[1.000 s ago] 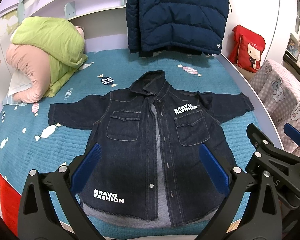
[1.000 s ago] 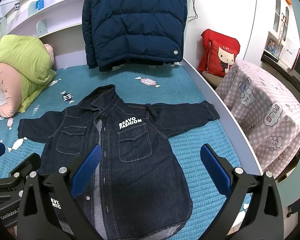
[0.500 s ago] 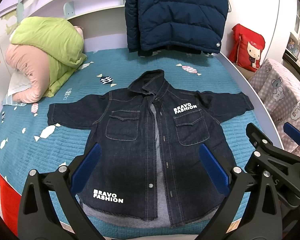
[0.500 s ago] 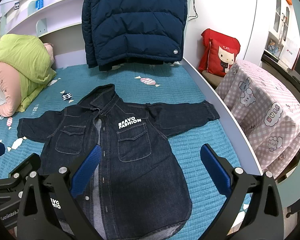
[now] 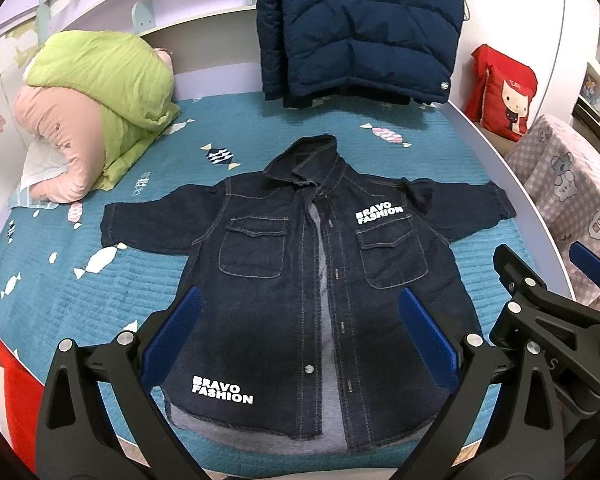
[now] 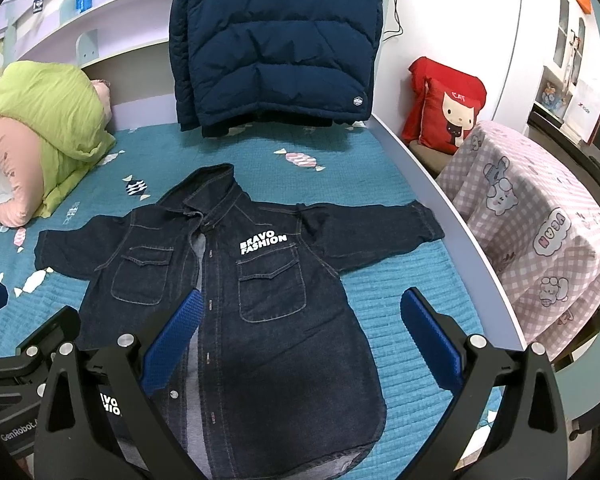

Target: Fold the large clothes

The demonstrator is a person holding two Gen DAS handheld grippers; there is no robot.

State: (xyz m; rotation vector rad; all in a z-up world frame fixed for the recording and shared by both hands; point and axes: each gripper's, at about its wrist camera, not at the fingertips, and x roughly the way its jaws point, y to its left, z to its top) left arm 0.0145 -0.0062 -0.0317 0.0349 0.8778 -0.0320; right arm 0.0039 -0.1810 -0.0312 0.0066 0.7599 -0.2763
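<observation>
A dark denim jacket (image 5: 292,280) with white "BRAVO FASHION" print lies flat and face up on the teal bedspread (image 5: 100,300), sleeves spread out, front partly open; it also shows in the right wrist view (image 6: 268,320). My left gripper (image 5: 300,340) is open and empty, held above the jacket's lower hem. My right gripper (image 6: 300,340) is open and empty, above the jacket's lower right side. The right gripper also shows at the right edge of the left wrist view (image 5: 556,300).
A green and pink duvet bundle (image 5: 96,108) lies at the bed's far left. A navy puffer jacket (image 5: 360,24) hangs at the headboard. A red cushion (image 6: 444,108) and a pink checked covered table (image 6: 540,232) stand right of the bed's edge.
Both grippers have drifted very slightly; the jacket sits a touch lower-left in the views. Nothing was grasped or moved.
</observation>
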